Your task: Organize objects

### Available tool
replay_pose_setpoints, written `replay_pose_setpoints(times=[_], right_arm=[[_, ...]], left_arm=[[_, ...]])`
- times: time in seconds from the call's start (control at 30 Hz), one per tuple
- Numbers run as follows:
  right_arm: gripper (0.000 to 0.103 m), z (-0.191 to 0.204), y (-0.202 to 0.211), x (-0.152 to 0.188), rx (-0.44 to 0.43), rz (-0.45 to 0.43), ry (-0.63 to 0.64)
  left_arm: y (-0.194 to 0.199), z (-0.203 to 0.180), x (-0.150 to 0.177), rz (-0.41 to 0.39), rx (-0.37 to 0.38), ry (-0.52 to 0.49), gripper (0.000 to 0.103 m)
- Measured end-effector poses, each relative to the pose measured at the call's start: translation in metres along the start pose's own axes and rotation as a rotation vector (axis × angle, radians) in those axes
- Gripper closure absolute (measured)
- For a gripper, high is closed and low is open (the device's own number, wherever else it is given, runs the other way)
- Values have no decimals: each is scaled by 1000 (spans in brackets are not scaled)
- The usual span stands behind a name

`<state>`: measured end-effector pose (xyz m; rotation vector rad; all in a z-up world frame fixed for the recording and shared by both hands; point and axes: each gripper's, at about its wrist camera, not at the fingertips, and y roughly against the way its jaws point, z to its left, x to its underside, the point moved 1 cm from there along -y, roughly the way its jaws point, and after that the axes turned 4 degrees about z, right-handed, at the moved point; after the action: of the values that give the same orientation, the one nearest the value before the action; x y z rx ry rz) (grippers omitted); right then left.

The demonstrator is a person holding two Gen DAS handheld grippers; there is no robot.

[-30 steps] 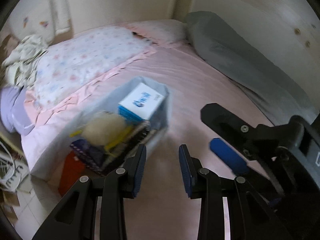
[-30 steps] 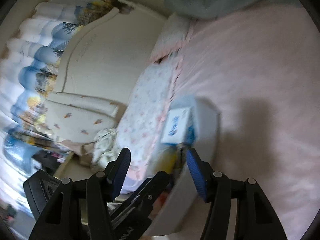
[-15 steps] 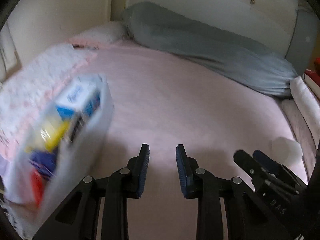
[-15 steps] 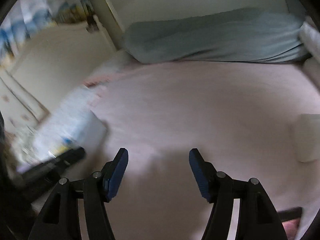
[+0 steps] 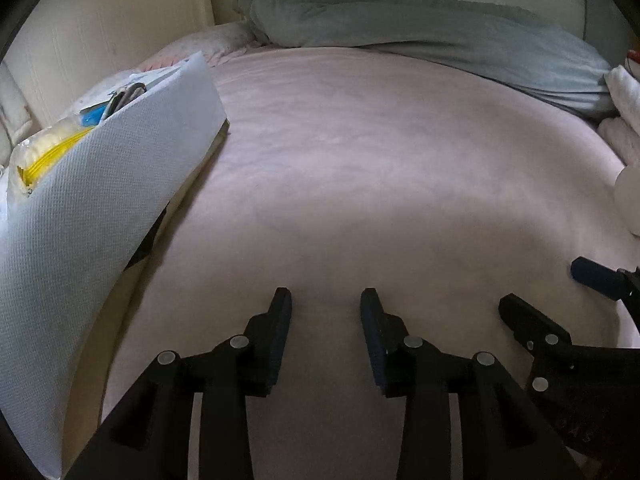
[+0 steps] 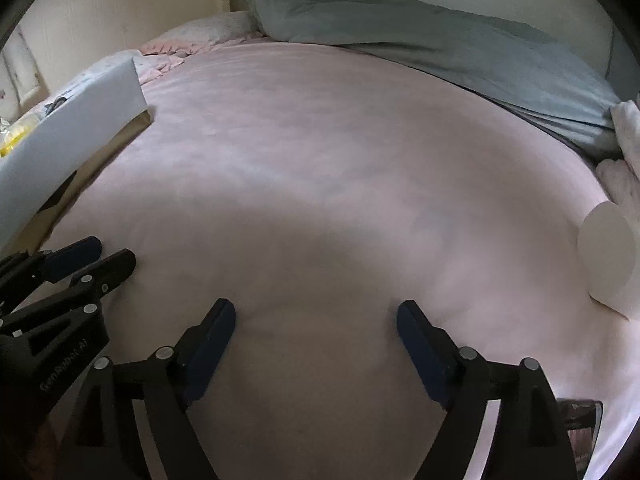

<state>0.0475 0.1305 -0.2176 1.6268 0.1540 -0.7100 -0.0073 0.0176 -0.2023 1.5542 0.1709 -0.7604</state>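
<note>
A white fabric storage bin (image 5: 92, 200) stands on the left side of the pink bed (image 5: 380, 168), holding a yellow packet (image 5: 48, 152), a blue box and other items; it also shows in the right wrist view (image 6: 68, 136). My left gripper (image 5: 325, 300) is open and empty over the bedsheet, to the right of the bin. My right gripper (image 6: 316, 312) is open wide and empty over the middle of the bed. A white round object (image 6: 608, 256) lies at the bed's right edge, also in the left wrist view (image 5: 628, 196).
A long grey bolster (image 5: 420, 28) runs along the far side of the bed (image 6: 432, 36). White cloth (image 6: 628, 128) is piled at the far right. A dark flat item (image 6: 580, 428) lies at the lower right. A cream headboard (image 5: 100, 28) stands behind the bin.
Both views have swung right, away from the bin, toward the open bed. The bin has shifted to the left edge. The left gripper's jaws have opened slightly wider.
</note>
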Motion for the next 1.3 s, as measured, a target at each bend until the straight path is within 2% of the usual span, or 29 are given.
replay_pose_setpoints(times=[0.07, 0.2, 0.23, 0.33, 0.4, 0.57, 0.67, 1.3], right_arm=[[14, 0, 0, 1, -11, 4, -25], [8, 0, 0, 3, 17, 0, -48], [7, 2, -1, 3, 24, -1, -45], [3, -3, -4, 1, -3, 3, -60], [0, -2, -4, 1, -9, 6, -56], [0, -4, -2, 3, -3, 7, -54], [0, -6, -2, 5, -2, 7, -55], [0, -7, -3, 5, -2, 7, -57]], left_arm=[[4, -4, 4, 2, -8, 6, 59], [4, 3, 5, 15, -67, 44, 32], [1, 12, 5, 21, -58, 64, 30], [2, 30, 8, 23, 32, 122, 26], [5, 29, 11, 22, 63, 116, 21], [4, 18, 9, 34, 6, 62, 17], [5, 22, 9, 34, 32, 79, 16], [-1, 24, 5, 38, 26, 73, 16]])
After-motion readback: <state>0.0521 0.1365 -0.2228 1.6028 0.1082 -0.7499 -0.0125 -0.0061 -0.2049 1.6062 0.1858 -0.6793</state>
